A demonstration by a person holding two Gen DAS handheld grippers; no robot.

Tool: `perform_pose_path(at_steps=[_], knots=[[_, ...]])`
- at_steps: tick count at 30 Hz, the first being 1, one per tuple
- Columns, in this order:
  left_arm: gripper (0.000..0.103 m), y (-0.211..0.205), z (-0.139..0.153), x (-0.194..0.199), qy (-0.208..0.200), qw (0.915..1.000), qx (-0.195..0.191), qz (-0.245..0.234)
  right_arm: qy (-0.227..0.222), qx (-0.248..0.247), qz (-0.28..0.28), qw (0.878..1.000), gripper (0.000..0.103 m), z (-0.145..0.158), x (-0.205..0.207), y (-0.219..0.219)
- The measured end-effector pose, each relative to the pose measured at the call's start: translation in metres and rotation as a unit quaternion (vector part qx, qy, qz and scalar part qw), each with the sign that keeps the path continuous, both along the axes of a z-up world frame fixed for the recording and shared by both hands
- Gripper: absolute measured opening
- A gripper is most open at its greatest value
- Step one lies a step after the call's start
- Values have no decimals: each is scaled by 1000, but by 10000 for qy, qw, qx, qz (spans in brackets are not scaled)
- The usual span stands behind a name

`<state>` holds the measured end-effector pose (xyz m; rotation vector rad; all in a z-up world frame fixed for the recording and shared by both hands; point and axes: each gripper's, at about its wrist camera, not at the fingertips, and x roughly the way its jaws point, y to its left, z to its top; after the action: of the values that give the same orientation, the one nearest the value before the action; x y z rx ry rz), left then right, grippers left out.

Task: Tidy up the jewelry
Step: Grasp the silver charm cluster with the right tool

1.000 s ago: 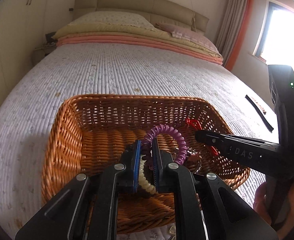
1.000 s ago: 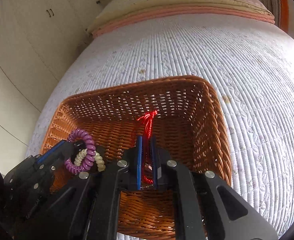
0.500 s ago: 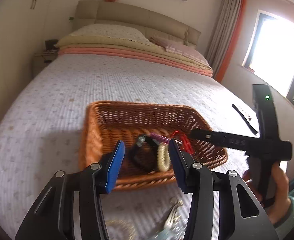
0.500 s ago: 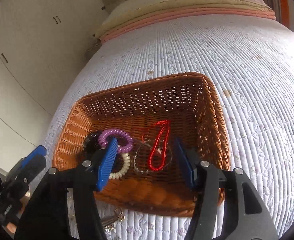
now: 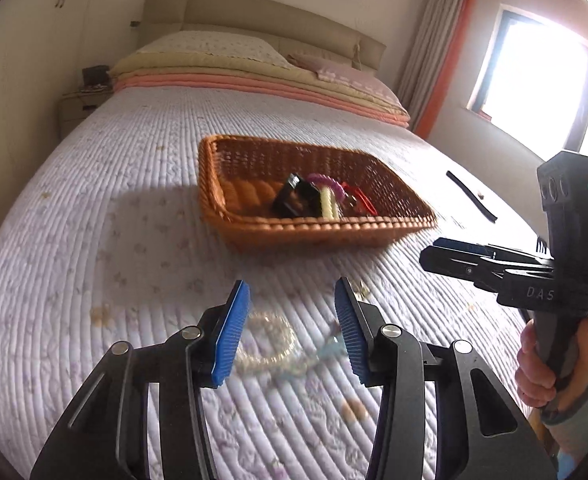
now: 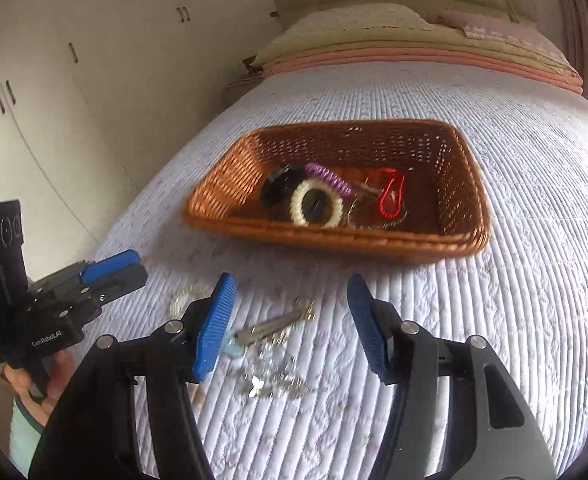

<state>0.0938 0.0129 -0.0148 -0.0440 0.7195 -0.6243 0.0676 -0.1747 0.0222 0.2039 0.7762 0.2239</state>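
a: jewelry sits in two places, as we see it. part of it lies in the wicker basket (image 6: pixel 466 184) on the bed (image 6: pixel 534 280): a black piece (image 6: pixel 277 188), a purple coil band (image 6: pixel 328 176), a cream ring (image 6: pixel 316 206), a red loop (image 6: pixel 390 196) and a thin wire hoop, blurred, beside the red loop.

b: and the rest lies loose on the quilt, nearer to us than the basket. we make out a pale bead bracelet (image 5: pixel 267 340), a metal clip with small rings (image 6: pixel 271 324) and a heap of small silvery bits (image 6: pixel 271 378). the blur hides finer detail.

a: our left tool (image 5: pixel 291 330) hangs above the bracelet, blue pads apart and closing a little, nothing pressed between them.

b: our right tool (image 6: pixel 291 322) stands wider, jaws apart over the clip and the silvery heap, and grips nothing. each tool shows in the other's view, off to the side, held in a hand (image 5: pixel 550 364) with a pale green sleeve.

a: a black strip (image 5: pixel 472 196) lies on the quilt well apart from the basket, toward the window.
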Motion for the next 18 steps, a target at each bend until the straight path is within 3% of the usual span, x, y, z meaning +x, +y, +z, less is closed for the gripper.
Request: perform_pose_path(at_steps=[12, 18], knots=[[37, -34, -27, -25, -260, 9920, 1057, -639, 222, -232, 188, 9993, 55, -42, -40, 22], [32, -41, -39, -21, -261, 9883, 1296, -756, 366, -376, 225, 9984, 55, -59, -40, 30]])
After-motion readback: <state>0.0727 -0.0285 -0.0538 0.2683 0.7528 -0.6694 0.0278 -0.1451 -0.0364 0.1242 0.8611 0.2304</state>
